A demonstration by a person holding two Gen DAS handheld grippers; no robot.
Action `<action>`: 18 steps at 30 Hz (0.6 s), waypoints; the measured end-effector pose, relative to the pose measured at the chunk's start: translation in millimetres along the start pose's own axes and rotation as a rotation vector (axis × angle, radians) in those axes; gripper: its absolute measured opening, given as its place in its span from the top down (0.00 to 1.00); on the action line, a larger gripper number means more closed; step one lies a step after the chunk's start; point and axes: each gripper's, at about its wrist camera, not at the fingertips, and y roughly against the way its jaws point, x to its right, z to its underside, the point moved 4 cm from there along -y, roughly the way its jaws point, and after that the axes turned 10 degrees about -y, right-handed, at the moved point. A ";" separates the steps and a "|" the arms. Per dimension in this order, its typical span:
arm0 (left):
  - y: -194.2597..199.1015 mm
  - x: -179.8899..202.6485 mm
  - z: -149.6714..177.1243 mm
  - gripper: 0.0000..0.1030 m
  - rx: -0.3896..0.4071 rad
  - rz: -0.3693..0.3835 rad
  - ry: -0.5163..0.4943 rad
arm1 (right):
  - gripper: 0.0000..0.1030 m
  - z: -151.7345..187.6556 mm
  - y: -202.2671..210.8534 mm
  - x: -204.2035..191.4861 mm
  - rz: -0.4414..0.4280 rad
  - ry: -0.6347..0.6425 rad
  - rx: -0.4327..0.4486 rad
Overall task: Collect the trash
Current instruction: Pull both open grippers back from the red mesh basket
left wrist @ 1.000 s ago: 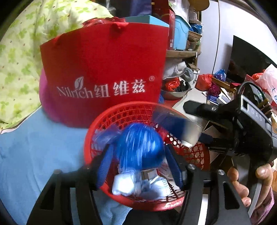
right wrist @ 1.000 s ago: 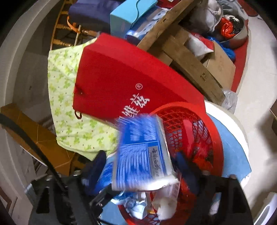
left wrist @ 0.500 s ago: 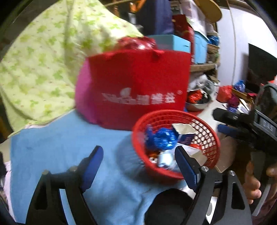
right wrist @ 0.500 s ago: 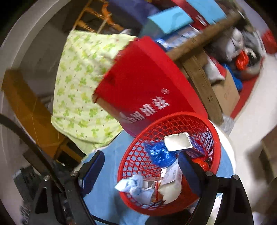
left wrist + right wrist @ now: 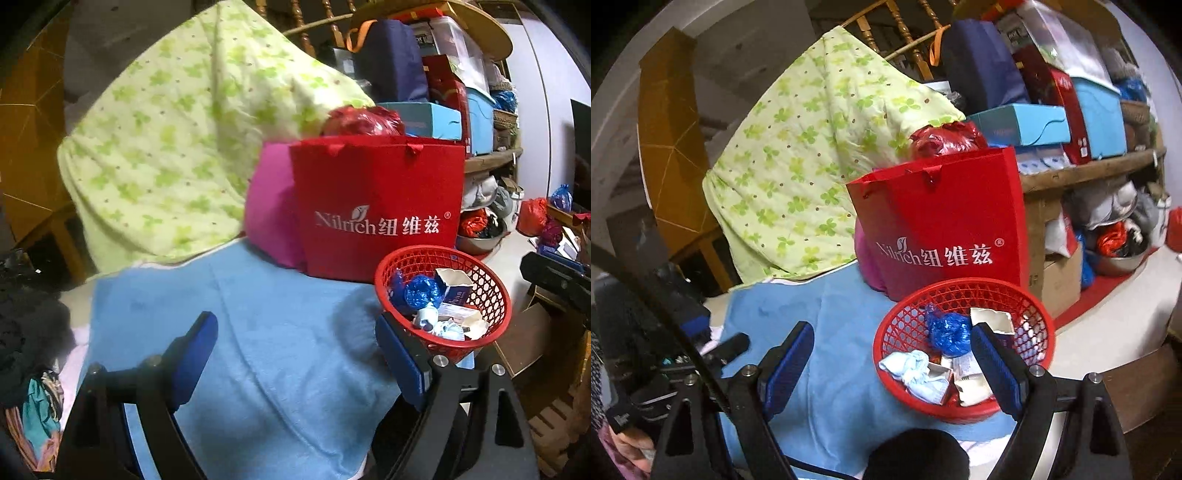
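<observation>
A red mesh basket (image 5: 495,291) (image 5: 908,321) stands on the blue towel (image 5: 258,314) (image 5: 842,354) near the table's right edge. It holds a crumpled blue wrapper (image 5: 421,291) (image 5: 949,330), a small white and blue carton (image 5: 454,286) (image 5: 991,319), a light blue rag (image 5: 908,365) and other packets. My left gripper (image 5: 297,354) is open and empty, above the towel to the left of the basket. My right gripper (image 5: 894,365) is open and empty, above the basket's near left side.
A red Nilrich paper bag (image 5: 376,214) (image 5: 942,229) and a pink bag (image 5: 269,214) stand behind the basket. A green flowered quilt (image 5: 177,140) lies at the back left. Cluttered wooden shelves (image 5: 1089,173) stand at the right. Dark clothes (image 5: 26,325) lie at the left edge.
Both grippers let go of their trash, the blue wrapper and the blue and white carton, into the basket. Both opened and pulled back; the left one moved off to the left.
</observation>
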 end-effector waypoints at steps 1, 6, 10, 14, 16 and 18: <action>3.7 -1.6 0.9 0.15 0.004 -0.008 0.002 | 0.14 0.7 4.6 -1.7 0.005 0.007 0.001; 23.8 -6.4 4.6 0.12 0.017 -0.037 0.008 | 0.14 4.5 23.9 -9.0 0.047 0.037 0.009; 34.9 -5.7 7.4 0.11 0.011 -0.056 0.004 | 0.14 4.4 38.3 -15.6 0.076 0.058 0.012; 48.6 -8.4 8.0 0.11 0.016 -0.084 0.016 | 0.14 3.6 51.6 -21.5 0.108 0.093 0.015; 56.1 -10.7 7.2 0.11 0.020 -0.104 0.029 | 0.14 4.6 59.3 -22.4 0.132 0.107 0.019; 63.6 -12.8 6.3 0.11 0.026 -0.121 0.043 | 0.14 6.3 64.3 -22.4 0.148 0.117 0.018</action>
